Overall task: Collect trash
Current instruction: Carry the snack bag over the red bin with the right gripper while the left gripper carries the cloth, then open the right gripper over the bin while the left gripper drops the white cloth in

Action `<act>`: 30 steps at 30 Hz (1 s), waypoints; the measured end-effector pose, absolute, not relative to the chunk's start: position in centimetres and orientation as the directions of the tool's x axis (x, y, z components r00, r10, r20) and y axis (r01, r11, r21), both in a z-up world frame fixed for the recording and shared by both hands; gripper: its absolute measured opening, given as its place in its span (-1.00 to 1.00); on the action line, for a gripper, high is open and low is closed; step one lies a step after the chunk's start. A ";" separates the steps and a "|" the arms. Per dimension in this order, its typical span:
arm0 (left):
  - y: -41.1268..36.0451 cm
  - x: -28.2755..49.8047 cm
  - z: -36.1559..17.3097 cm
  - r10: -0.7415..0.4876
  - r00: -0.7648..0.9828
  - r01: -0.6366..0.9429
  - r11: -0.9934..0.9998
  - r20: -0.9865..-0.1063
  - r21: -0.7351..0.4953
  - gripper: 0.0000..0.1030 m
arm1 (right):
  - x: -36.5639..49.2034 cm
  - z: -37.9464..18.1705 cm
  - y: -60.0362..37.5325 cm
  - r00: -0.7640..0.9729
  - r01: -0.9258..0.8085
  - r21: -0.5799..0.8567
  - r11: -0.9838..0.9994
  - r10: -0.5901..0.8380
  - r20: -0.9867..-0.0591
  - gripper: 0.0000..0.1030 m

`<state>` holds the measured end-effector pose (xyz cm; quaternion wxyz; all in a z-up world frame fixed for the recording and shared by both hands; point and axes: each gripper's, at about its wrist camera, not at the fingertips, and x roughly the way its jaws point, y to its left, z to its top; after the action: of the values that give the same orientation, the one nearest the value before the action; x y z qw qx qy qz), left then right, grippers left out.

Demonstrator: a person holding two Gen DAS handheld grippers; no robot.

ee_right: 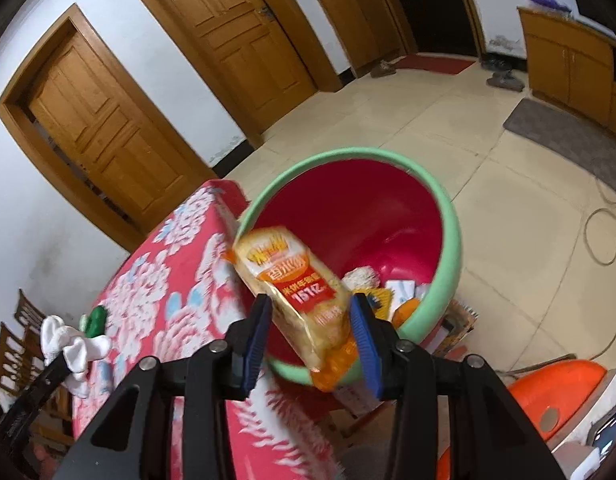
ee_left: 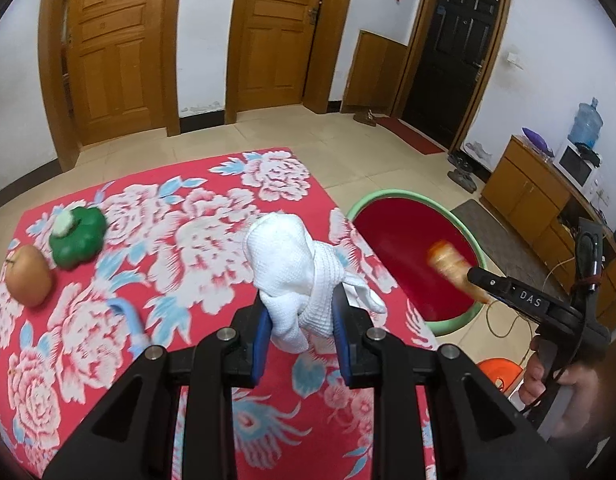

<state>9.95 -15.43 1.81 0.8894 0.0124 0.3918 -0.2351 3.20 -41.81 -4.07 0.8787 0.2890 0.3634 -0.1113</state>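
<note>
My left gripper [ee_left: 302, 304] is shut on a crumpled white cloth [ee_left: 284, 248], held above the table's red floral cover [ee_left: 168, 216]. In the right wrist view the same cloth [ee_right: 68, 340] shows at the lower left with the left gripper [ee_right: 64, 360] under it. My right gripper [ee_right: 309, 304] is shut on a yellow-orange snack packet [ee_right: 292, 276], which hangs over the near rim of a green-rimmed red basin [ee_right: 447, 248]. Several pieces of trash [ee_right: 399, 292] lie in the basin. From the left wrist, the packet [ee_left: 447, 260] hovers over the basin [ee_left: 387, 196].
A green toy pepper [ee_left: 78, 236], an apple [ee_left: 28, 276] and a small blue-and-white item [ee_left: 128, 316] lie on the table. An orange stool [ee_right: 555, 392] stands by the basin. A cable [ee_right: 603, 240] runs across the tiled floor, and wooden cabinets [ee_left: 527, 192] line the right wall.
</note>
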 end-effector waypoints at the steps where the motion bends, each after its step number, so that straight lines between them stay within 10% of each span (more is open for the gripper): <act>1: -15.8 10.1 1.7 -0.409 0.580 0.432 0.888 -0.705 -0.160 -0.47 | 3.2 -4.1 -41.9 0.714 0.409 0.421 0.810 0.004 -0.700 -0.13; 30: -29.2 12.5 -2.2 -0.485 0.470 0.623 0.774 -0.738 -0.112 -0.38 | -1.7 -4.0 -43.9 0.731 0.469 0.422 0.776 -0.073 -0.678 0.18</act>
<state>12.51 -29.22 -2.19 0.8529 0.0867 0.3994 -0.3248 -1.74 -43.89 -4.01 0.8816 0.2973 0.3327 -0.1538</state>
